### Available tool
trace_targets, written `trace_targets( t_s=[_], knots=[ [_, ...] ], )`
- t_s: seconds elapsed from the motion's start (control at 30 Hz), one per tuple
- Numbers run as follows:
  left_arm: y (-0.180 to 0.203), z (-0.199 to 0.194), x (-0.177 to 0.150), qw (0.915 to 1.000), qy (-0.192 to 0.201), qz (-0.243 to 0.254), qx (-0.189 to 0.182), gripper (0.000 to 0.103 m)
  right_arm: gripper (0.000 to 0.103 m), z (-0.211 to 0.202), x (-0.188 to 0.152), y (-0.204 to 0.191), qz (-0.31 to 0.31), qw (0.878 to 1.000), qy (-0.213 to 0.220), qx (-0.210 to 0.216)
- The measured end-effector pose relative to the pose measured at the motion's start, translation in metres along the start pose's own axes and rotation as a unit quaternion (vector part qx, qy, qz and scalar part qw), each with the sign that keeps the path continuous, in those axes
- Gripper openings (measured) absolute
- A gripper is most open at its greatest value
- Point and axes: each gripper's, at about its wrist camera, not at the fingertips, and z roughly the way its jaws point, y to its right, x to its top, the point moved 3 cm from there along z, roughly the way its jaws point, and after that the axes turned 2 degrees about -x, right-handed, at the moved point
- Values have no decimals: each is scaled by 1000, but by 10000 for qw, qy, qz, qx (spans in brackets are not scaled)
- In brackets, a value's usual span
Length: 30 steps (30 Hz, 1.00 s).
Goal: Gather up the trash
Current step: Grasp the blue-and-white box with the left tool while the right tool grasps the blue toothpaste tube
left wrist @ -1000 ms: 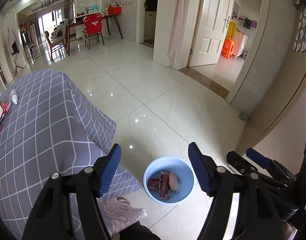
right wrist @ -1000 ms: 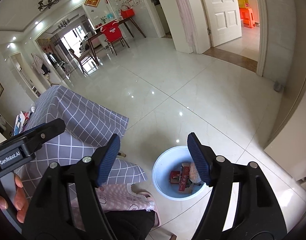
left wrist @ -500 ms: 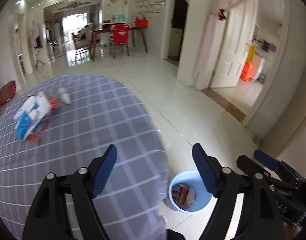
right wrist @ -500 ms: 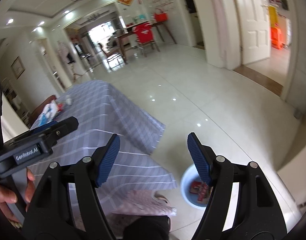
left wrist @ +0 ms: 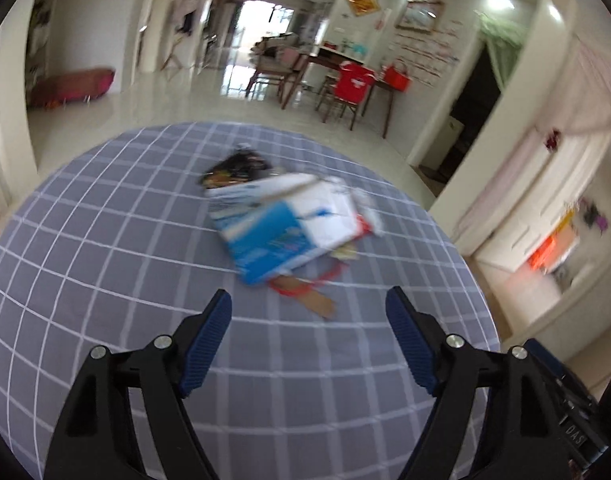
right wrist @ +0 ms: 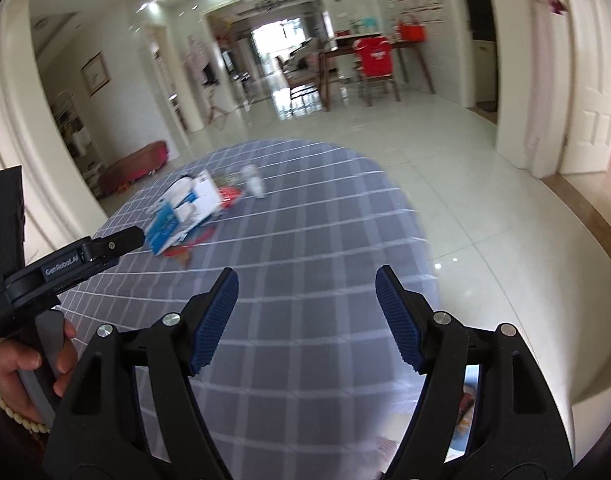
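Both views are now showing the checked bench instead of the floor bin seen a second ago, so the cycle is turning from drop-off to the next pickup. The left gripper and right gripper are each holding their jaws wide apart with nothing between them. The remaining trash, a blue-and-white carton over blurred wrappers, is lying mid-bench, just ahead of the left gripper.
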Motion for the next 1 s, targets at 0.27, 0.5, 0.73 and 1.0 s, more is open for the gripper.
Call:
trace_targets(
  t_s=[0.27, 0.5, 0.73, 1.0],
  knots=[
    [-38, 36, 16, 9951, -227, -698, -662, 77, 71, 54, 18, -50, -224, 9992, -259, 223],
    [-38, 70, 33, 9883, -491, -918, -1112, 61, 71, 82, 30, -64, -235, 9987, -379, 251],
    [-42, 88, 33, 9829, -687, -1080, -1326, 26, 71, 106, 35, -68, -186, 9978, -586, 247],
    [-27, 58, 40, 9801, -125, -899, -1763, 4, 71, 109, 36, -73, -139, 9967, -733, 323]
  ],
)
